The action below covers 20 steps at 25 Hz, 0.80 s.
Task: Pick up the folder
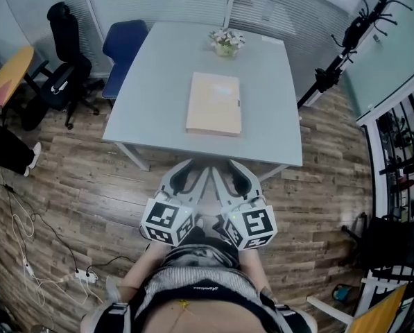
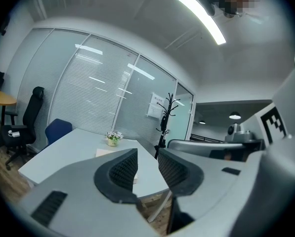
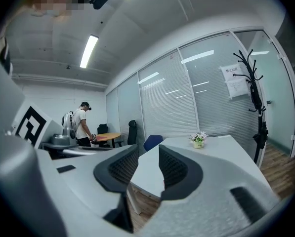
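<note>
1. Black office chair (image 1: 64, 54): found far left of both grippers.
2. Left gripper (image 1: 193, 169): jaws set a narrow gap apart, nothing gripped; held short of the table (image 1: 144, 96) edge.
3. Folder (image 1: 214, 104): laid flat on the table, ahead of both grippers, untouched.
4. Flower pot (image 1: 226, 42): placed beyond the folder.
5. Right gripper (image 1: 229, 169): held just beside the left gripper; jaws slightly parted, empty.
6. Coat stand (image 1: 352, 40): seen far right.
</note>
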Motion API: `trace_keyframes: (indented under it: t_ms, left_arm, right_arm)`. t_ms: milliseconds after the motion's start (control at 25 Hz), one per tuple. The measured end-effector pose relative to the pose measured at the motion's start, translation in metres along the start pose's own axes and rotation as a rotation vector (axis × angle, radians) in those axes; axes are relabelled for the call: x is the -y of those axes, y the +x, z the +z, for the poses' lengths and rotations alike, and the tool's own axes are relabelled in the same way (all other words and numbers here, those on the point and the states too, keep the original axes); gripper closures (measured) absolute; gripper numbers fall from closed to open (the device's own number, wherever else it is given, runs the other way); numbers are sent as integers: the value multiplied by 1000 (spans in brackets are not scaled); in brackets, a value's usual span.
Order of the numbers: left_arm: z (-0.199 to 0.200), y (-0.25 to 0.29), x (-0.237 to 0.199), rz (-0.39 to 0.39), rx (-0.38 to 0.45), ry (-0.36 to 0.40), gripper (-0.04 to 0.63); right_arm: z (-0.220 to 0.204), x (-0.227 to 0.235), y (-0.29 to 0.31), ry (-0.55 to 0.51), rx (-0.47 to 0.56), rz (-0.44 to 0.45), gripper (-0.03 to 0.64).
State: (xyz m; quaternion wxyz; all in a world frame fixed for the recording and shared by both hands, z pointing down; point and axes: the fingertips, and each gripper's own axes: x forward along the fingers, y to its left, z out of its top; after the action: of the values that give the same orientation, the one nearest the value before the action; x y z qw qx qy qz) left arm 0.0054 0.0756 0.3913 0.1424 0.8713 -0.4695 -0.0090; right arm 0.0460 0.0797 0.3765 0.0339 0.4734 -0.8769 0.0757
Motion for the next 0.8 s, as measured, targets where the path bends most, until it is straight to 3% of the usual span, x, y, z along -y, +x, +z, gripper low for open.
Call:
trace_keyframes:
  t_ms: [400, 800]
  left_arm:
    - [7, 39, -8, -8, -9, -6, 492]
    - [19, 105, -28, -81, -19, -13, 492]
  right_arm:
    - [5, 33, 20, 28, 2, -17, 486]
    - [12, 80, 66, 52, 9, -68, 486]
